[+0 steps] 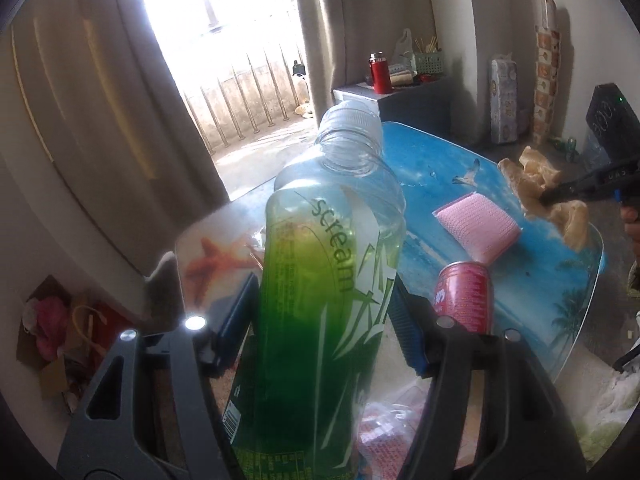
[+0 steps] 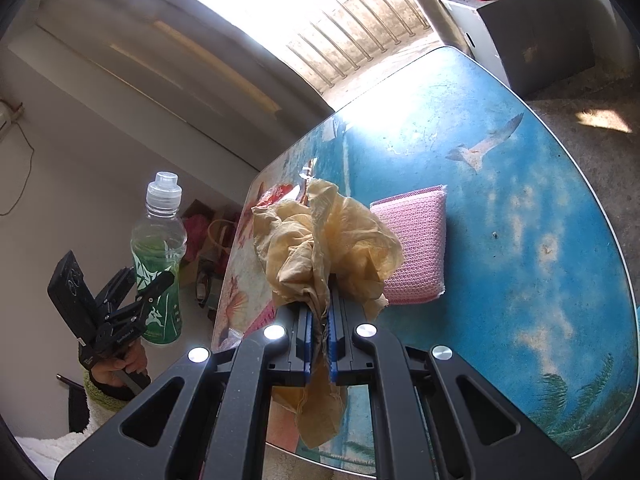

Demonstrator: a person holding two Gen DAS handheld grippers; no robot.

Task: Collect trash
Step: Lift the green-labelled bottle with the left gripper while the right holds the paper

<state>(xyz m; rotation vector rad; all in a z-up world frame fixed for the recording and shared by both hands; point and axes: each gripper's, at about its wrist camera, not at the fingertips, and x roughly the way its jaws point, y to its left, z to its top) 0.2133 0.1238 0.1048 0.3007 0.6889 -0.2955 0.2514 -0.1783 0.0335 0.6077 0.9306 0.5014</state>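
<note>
Here, the left gripper (image 1: 320, 312) clamps a bottle (image 1: 320, 300) off the bench (image 2: 520, 208) while the right gripper (image 2: 319, 320) pinches crumpled paper (image 2: 320, 236) above it; thin paper may slip free.

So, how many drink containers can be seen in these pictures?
2. The green bottle is held off the table in the left gripper. The red can stands on the table, beside that gripper. Others may be hidden behind the grippers.
</note>
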